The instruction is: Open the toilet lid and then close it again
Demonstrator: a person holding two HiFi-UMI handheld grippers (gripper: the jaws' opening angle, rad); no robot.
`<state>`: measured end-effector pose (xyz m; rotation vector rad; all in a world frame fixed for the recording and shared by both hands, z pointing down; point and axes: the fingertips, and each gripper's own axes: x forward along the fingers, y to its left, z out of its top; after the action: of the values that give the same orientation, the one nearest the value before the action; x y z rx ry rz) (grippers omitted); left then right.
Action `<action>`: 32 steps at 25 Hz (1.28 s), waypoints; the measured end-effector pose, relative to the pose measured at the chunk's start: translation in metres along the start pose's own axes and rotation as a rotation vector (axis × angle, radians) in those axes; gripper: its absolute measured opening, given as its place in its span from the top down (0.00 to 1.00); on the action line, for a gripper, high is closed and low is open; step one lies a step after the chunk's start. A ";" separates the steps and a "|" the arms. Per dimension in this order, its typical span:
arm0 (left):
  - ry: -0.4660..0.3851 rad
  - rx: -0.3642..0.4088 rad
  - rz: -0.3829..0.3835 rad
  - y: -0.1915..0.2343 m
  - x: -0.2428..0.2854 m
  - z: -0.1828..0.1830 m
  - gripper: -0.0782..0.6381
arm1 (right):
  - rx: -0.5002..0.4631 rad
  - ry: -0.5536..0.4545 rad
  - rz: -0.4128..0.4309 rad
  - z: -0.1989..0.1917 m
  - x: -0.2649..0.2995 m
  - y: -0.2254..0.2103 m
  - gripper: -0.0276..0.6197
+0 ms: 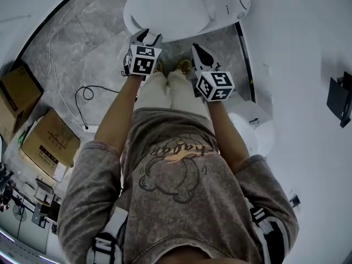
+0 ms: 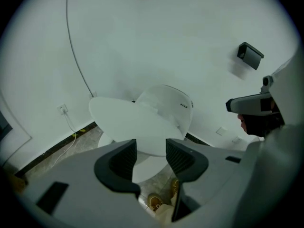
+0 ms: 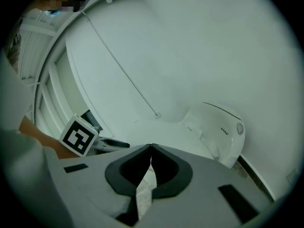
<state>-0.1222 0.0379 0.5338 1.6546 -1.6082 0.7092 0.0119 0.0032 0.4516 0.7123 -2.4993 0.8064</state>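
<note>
The white toilet (image 1: 181, 7) stands at the top of the head view with its lid (image 2: 133, 122) down flat on the bowl. My left gripper (image 1: 147, 36) hovers just at the lid's front edge. Its jaws stand open and nothing is between the pads (image 2: 126, 158); past them I see the lid's front rim. My right gripper (image 1: 199, 53) hangs to the right, a little further from the bowl. Its fingertips (image 3: 151, 146) meet with nothing held. The toilet (image 3: 216, 127) lies ahead and to the right of it.
Cardboard boxes (image 1: 48, 139) sit on the grey floor at left, with a thin cable (image 1: 82, 95) trailing near them. A white rounded object (image 1: 257, 130) stands by the right wall. A black box (image 1: 341, 99) is on that wall. My shoes (image 1: 184, 66) are just before the bowl.
</note>
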 end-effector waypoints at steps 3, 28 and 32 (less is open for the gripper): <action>0.023 -0.033 0.013 0.013 0.009 -0.018 0.61 | 0.003 0.028 0.008 -0.012 0.014 -0.001 0.92; 0.145 -0.173 0.077 0.076 0.109 -0.152 0.61 | 0.009 0.148 0.069 -0.128 0.094 -0.022 0.92; 0.154 -0.195 0.076 0.080 0.124 -0.163 0.61 | 0.008 0.158 0.072 -0.141 0.102 -0.027 0.92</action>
<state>-0.1778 0.0952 0.7388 1.3725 -1.5834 0.6779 -0.0205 0.0383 0.6218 0.5410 -2.3920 0.8643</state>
